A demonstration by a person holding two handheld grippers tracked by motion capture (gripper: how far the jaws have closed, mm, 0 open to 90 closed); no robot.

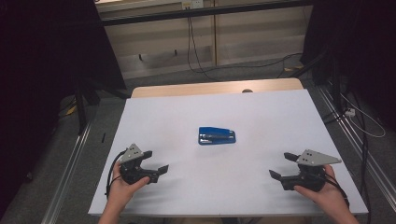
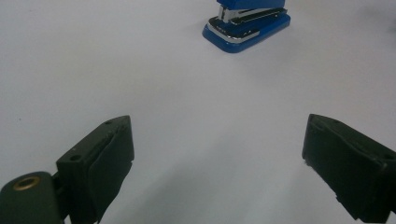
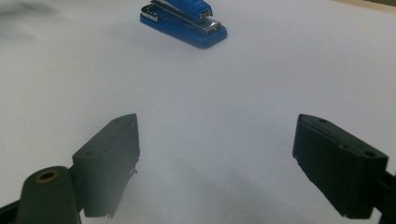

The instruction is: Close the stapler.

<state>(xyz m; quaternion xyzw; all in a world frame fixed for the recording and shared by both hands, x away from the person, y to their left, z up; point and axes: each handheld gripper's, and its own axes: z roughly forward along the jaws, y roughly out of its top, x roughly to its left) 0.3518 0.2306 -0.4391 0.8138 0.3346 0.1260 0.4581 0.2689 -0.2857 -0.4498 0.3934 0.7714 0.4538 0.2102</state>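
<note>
Lying alone on the white table (image 1: pixel 154 116), a blue stapler (image 1: pixel 216 136).

Setting: probably a lab or recording studio. Evidence: white table (image 1: pixel 187 107) between floor rails (image 1: pixel 70 163), black curtains (image 1: pixel 37 70) at both sides, loose cables (image 1: pixel 196 56) across grey carpet, pale panelled wall.

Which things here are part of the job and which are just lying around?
Part of the job: blue stapler, left gripper, right gripper, both open and empty.
Just around: white table, floor cables.
</note>
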